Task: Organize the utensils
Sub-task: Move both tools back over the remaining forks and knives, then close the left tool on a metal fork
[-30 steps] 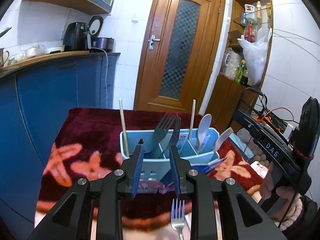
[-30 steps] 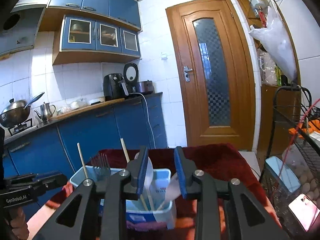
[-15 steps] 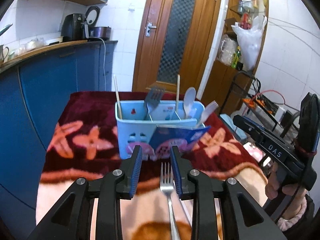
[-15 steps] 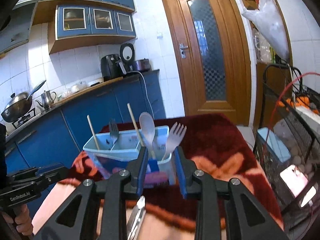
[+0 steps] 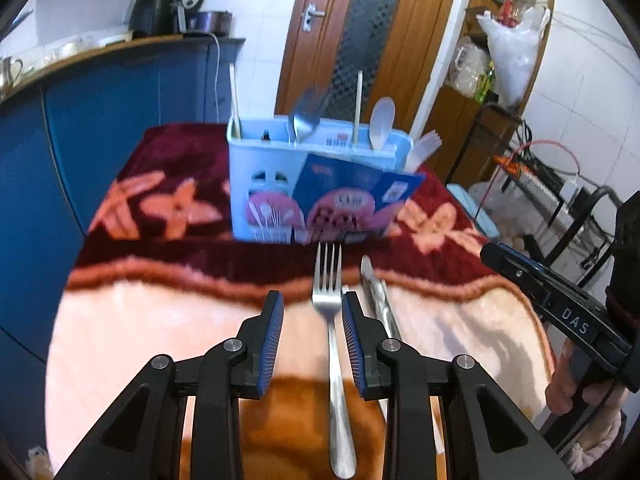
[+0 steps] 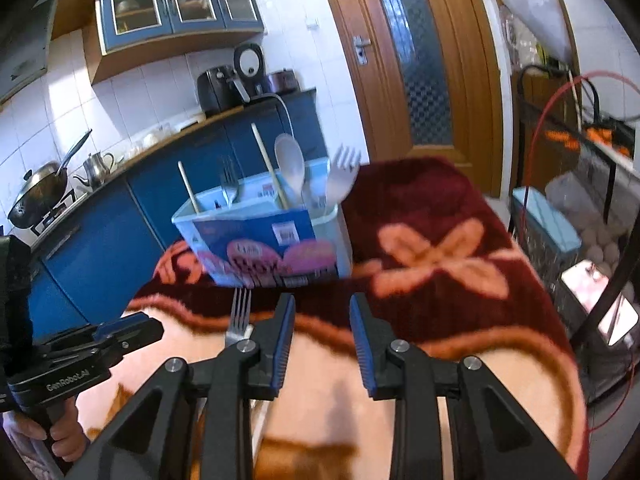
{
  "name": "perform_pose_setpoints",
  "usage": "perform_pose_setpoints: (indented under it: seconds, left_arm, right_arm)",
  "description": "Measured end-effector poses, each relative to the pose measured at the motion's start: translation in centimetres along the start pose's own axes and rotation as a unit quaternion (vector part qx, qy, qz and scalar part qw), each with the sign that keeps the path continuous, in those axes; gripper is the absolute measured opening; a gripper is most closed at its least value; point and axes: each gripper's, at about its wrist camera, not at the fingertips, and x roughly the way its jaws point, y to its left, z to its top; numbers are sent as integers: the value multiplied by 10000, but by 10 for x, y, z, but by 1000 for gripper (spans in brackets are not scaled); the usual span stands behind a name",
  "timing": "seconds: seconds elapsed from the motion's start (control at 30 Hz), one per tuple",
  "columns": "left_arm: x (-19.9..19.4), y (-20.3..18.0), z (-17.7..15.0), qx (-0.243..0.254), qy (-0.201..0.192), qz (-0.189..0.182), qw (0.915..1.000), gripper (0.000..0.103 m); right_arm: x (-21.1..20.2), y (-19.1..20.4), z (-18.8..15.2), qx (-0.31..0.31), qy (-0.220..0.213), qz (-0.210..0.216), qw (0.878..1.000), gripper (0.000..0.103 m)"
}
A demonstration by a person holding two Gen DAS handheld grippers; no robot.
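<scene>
Left gripper [image 5: 312, 344], jaws apart and empty, hovers over the steel fork [image 5: 334, 344] lying on the blanket beside metal tongs [image 5: 378, 300]; pale-blue plastic caddy [image 5: 280, 184] already holds several utensils, these two remain.

A steel fork [image 5: 331, 320] lies flat on the blanket, tines toward the pale blue utensil caddy [image 5: 276, 184], beside metal tongs [image 5: 378, 300].

The left gripper [image 5: 312, 338] hangs parted over a steel fork [image 5: 334, 344] lying on the blanket-covered table [image 5: 132, 344]. A blue caddy [image 5: 272, 184] stands toward the far edge, holding utensils.
</scene>
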Motion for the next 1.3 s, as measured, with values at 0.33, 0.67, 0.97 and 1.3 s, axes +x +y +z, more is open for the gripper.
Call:
perform_pose_setpoints:
  seconds: [0.33,0.67,0.97,1.3]
  left_arm:
    - [32,-15,-12,227,569,106,9981,31]
    - [57,-23,-9,464,1052,173,9932,31]
    - [82,-32,-2,634,1787,-4,9819,27]
    - [100,-21,14,371,2292,-279,9723,7]
  right_arm:
    - [7,-9,-20,-49,411,44,9991,36]
    - [10,-20,-29,45,510,104,9986,37]
    - [10,-27,-35,70,547,172,9983,37]
    - [15,-30,-38,128,618,228,9977,37]
